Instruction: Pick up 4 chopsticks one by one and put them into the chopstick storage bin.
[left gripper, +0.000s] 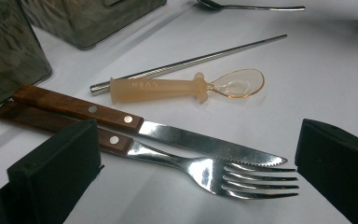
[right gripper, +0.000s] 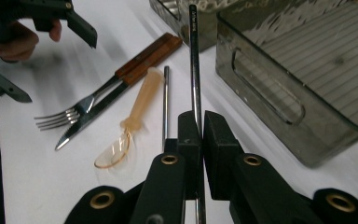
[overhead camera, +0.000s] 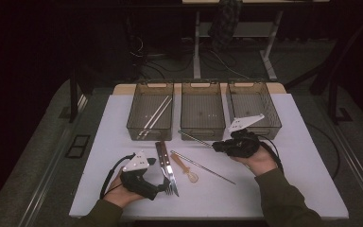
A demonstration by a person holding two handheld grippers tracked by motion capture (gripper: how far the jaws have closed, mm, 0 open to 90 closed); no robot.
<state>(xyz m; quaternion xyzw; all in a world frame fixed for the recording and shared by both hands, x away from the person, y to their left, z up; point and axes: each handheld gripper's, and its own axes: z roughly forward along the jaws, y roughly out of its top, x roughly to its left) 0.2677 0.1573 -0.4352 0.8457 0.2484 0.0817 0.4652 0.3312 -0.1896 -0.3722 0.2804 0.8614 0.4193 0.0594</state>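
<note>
Pinching a thin steel chopstick (right gripper: 194,60) between closed jaws, the right gripper (right gripper: 202,135) risks slippage; the left gripper (left gripper: 191,158) gapes empty over a fork (left gripper: 214,175).

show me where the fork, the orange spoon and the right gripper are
fork (left gripper: 214,170), left gripper view, base of its tines.
orange spoon (left gripper: 156,88), left gripper view, its handle.
right gripper (right gripper: 201,135), right gripper view, between its fingertips.

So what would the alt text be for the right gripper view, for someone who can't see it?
The right gripper is clamped on a thin metal rod that points away toward a clear plastic bin. On the white table to its left lie a translucent orange spoon, a chopstick, a fork and a knife.
</note>
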